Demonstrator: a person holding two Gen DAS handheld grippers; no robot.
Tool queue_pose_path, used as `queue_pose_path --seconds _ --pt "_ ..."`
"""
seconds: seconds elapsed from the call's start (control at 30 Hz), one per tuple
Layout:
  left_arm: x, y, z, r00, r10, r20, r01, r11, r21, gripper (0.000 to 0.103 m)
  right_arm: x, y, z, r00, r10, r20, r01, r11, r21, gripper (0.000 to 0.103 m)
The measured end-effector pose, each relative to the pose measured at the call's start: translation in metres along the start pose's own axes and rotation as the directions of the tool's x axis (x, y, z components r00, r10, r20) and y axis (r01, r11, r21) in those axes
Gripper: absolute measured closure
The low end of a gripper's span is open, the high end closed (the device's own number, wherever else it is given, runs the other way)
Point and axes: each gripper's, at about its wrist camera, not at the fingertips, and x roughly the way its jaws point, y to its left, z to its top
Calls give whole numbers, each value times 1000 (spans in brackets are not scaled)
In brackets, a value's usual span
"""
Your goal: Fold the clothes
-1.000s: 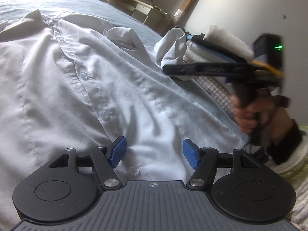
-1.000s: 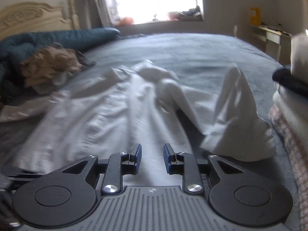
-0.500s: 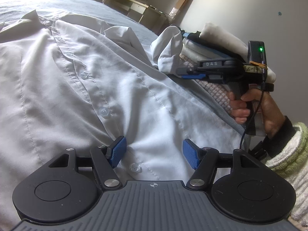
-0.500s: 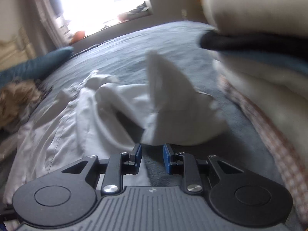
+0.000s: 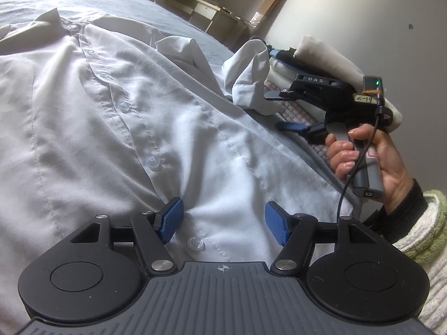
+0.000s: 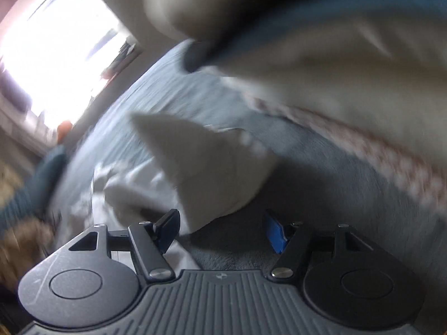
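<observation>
Your right gripper (image 6: 222, 230) has rolled and swung toward the bunched sleeve (image 6: 206, 173) at frame centre; its jaws have just been opening and now stand released, the sleeve's edge between them, unpressed. Your left gripper (image 5: 223, 220) hasn't moved: released, over the white button-up shirt (image 5: 117, 117) spread on the grey-blue bed (image 5: 56, 0), lower centre. Folded clothes (image 5: 321, 55) stack at upper right.

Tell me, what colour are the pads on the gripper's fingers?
Blue pads, seen best from the left wrist camera.
</observation>
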Motion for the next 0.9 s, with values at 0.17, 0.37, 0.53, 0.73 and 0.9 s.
queue_pose_path --seconds 0.17,0.37,0.53,0.73,0.9 --pt "0 1 0 1000 -4 1 4 1000 -5 38 16 -17 2 997 28 78 -41 983 179 34" --pt "0 0 0 1000 2 4 -2 1000 -6 38 40 -17 11 989 42 141 -77 964 253 74" --pt "-1 1 -1 1000 1 7 -1 1000 -10 38 22 45 18 979 6 202 9 997 -76 98" --pt "-1 1 -1 1000 -2 11 2 1000 -14 38 -16 153 33 934 5 358 196 832 -520 100" --pt "-2 3 0 1000 -8 13 8 1000 -20 38 -43 220 62 860 7 511 398 618 -678 100"
